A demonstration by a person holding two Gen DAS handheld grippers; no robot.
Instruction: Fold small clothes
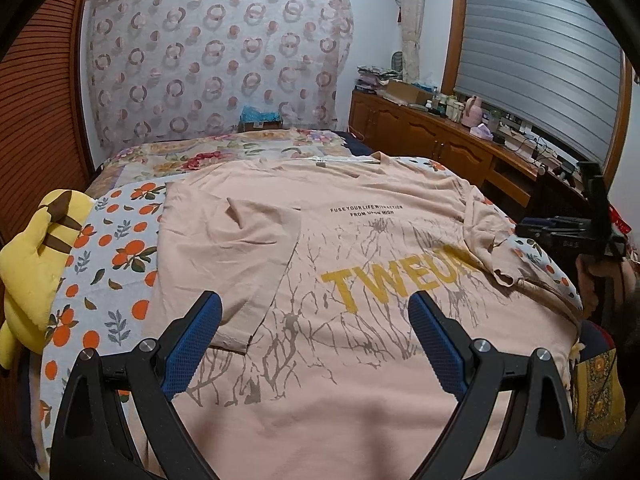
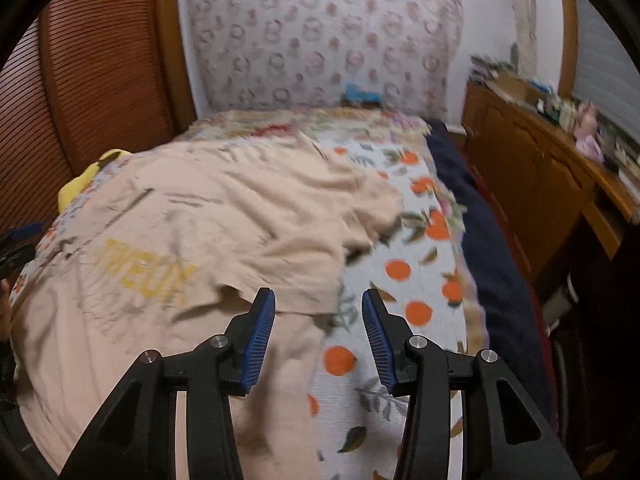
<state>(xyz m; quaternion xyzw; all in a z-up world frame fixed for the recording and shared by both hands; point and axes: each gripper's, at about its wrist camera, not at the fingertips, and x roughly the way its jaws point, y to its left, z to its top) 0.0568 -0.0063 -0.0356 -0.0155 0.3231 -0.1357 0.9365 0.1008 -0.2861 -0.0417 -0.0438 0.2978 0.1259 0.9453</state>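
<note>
Left wrist view: I'm seeing the T-shirt (image 1: 360,240) lying flat on the bed (image 1: 100,280), collar toward its far edge; my left gripper (image 1: 316,320) is hovering wide; my right gripper (image 2: 318,312) is gaping partway, empty, angled down over the crumpled sleeve (image 2: 320,248).

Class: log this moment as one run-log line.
T-shirt: left side folded, right sleeve crumpled | left gripper: open | right gripper: open, empty

Both wrist views look down, near the shirt (image 1: 360,216).
</note>
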